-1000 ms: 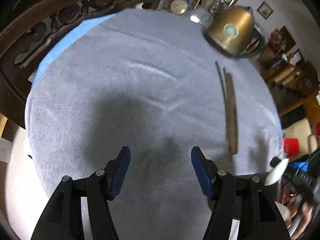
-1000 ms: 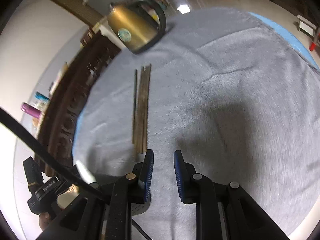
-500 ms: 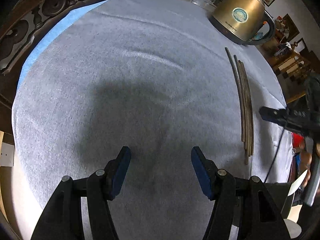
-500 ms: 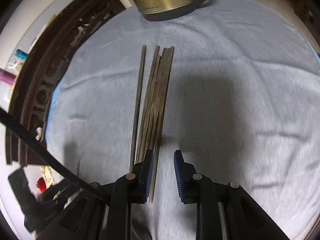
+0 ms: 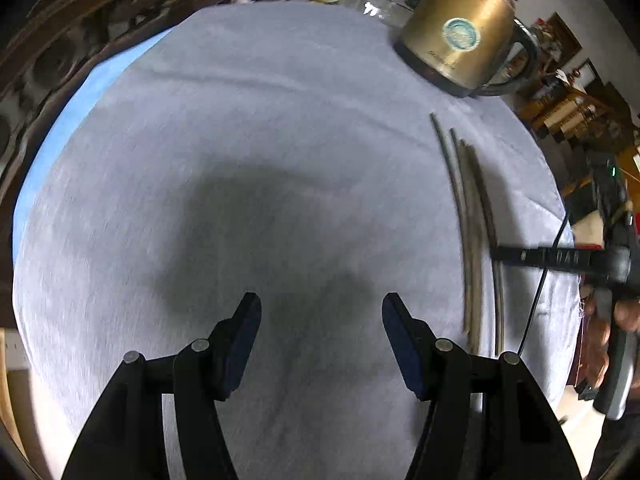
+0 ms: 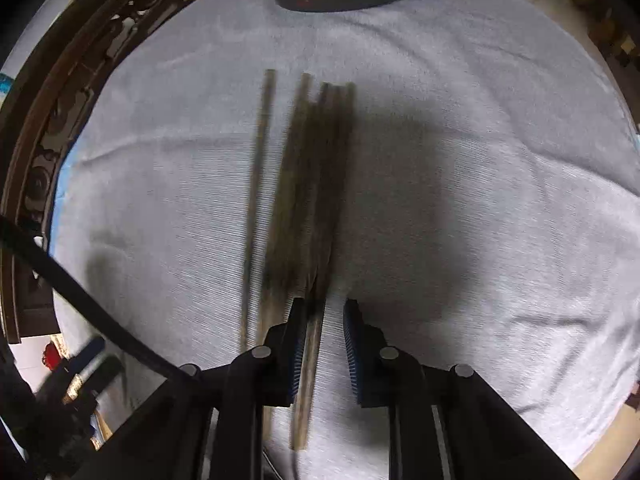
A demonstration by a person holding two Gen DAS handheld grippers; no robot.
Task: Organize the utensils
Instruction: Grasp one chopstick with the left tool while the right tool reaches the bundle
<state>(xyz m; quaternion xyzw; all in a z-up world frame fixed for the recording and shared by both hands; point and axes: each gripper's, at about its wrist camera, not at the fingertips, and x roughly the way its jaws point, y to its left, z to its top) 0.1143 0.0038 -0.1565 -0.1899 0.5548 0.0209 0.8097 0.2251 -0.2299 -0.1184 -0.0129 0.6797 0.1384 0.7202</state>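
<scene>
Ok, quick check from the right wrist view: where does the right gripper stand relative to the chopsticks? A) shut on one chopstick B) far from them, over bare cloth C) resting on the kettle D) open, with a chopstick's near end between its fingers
D: the right gripper is open, and the near end of a stick from the chopsticks lies between its fingers, not clamped.

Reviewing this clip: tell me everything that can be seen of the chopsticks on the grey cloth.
The chopsticks are long, thin, dark brown sticks, wood by the look of them, lying flat on the grey cloth in front of the brass-coloured kettle. Most lie bunched side by side; one lies apart on the left in the right wrist view. Motion blur hides the exact count. The near end of one runs between the fingers of the right claw, which is open. The left claw is open and well clear.
</scene>
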